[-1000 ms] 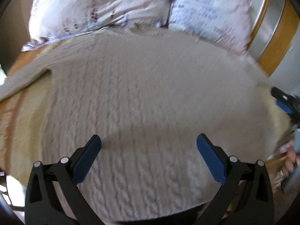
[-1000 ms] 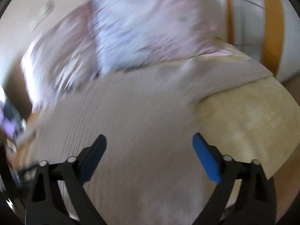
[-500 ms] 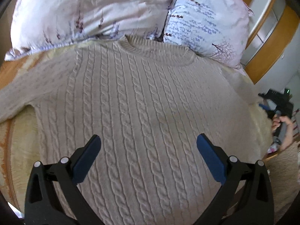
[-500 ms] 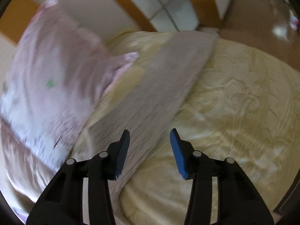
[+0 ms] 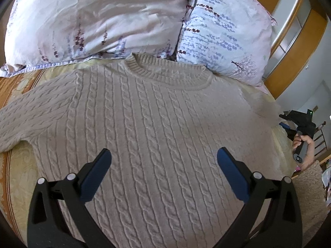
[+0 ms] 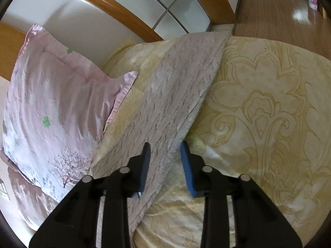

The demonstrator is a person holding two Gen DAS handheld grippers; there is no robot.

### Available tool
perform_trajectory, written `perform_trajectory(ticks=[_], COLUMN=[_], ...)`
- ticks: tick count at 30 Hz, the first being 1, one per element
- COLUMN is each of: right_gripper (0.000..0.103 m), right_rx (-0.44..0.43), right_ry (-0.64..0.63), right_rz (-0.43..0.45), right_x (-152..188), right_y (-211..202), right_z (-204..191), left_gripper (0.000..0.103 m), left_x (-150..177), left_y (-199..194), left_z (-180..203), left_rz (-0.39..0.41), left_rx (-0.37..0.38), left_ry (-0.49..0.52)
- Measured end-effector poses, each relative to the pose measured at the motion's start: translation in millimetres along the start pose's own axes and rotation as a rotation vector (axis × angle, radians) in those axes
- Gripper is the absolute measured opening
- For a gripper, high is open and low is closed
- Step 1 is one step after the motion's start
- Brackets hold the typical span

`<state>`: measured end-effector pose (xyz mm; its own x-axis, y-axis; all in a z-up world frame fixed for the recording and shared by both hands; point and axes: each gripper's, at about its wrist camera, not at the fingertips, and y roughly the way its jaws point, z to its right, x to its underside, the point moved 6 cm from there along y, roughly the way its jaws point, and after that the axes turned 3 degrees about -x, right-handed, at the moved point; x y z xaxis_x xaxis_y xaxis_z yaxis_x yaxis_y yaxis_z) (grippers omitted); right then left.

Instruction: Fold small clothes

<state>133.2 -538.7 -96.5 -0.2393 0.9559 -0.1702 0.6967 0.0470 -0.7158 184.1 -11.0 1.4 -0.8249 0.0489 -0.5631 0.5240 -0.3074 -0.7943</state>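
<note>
Closing my right gripper point(image 6: 164, 161) over the sweater's sleeve point(image 6: 178, 95), mid-frame on the bedspread point(image 6: 269, 107), I risk pinching only its right edge, since its jaws aren't clamped yet; my left gripper point(image 5: 163, 165) gapes above the cable-knit sweater point(image 5: 149, 124).

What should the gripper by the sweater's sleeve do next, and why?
Probably finish pinching. The right gripper straddles the sleeve edge, jaws just closing but not yet clamped. The sweater lies flat, so folding that sleeve inward seems next.
</note>
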Motion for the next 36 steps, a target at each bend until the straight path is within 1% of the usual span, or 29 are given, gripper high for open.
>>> perform_trajectory(ticks=[3, 7, 9, 11, 12, 17, 19, 23, 27, 31, 33, 35, 36], right_gripper=[0.023, 0.019, 0.017, 0.011, 0.011, 0.01, 0.01, 0.01, 0.01, 0.01, 0.01, 0.01, 0.01], right_rx=[-0.016, -0.044, -0.047, -0.04, -0.042, -0.072, -0.102, -0.178, -0.266, -0.373, -0.412, -0.446, -0.457], right_ry=[0.013, 0.049, 0.053, 0.052, 0.049, -0.05, -0.085, -0.186, -0.296, -0.422, -0.479, -0.541, -0.561], right_rz=[0.014, 0.04, 0.05, 0.06, 0.063, 0.117, 0.138, 0.171, 0.168, 0.125, 0.089, 0.022, -0.011], right_x=[-2, -8, -10, -13, -14, -15, -16, -11, 10, 48, 70, 104, 118], right_y=[2, 3, 4, 6, 7, -6, -14, -32, -47, -63, -62, -56, -52], right_z=[3, 8, 9, 11, 11, -8, -20, -54, -95, -141, -161, -180, -183], left_gripper=[0.101, 0.101, 0.101, 0.101, 0.101, 0.101, 0.101, 0.101, 0.101, 0.101, 0.101, 0.101, 0.101], left_x=[-5, -11, -15, -17, -18, -21, -23, -26, -29, -32, -34, -35, -35], left_y=[1, 3, 7, 10, 12, 17, 18, 16, 12, 8, 8, 8, 8], left_z=[3, 4, 4, 4, 3, 2, 2, 0, -1, 0, 0, -1, -2], left_rz=[0.016, 0.023, 0.017, 0.01, 0.004, -0.006, 0.0, 0.016, 0.038, 0.055, 0.06, 0.064, 0.063], left_rx=[-0.003, 0.01, 0.019, 0.019, 0.019, 0.043, 0.046, 0.083, 0.092, 0.102, 0.112, 0.125, 0.132], left_ry=[0.013, 0.007, 0.005, 0.005, 0.002, -0.004, -0.006, -0.047, -0.06, -0.063, -0.073, -0.09, -0.096])
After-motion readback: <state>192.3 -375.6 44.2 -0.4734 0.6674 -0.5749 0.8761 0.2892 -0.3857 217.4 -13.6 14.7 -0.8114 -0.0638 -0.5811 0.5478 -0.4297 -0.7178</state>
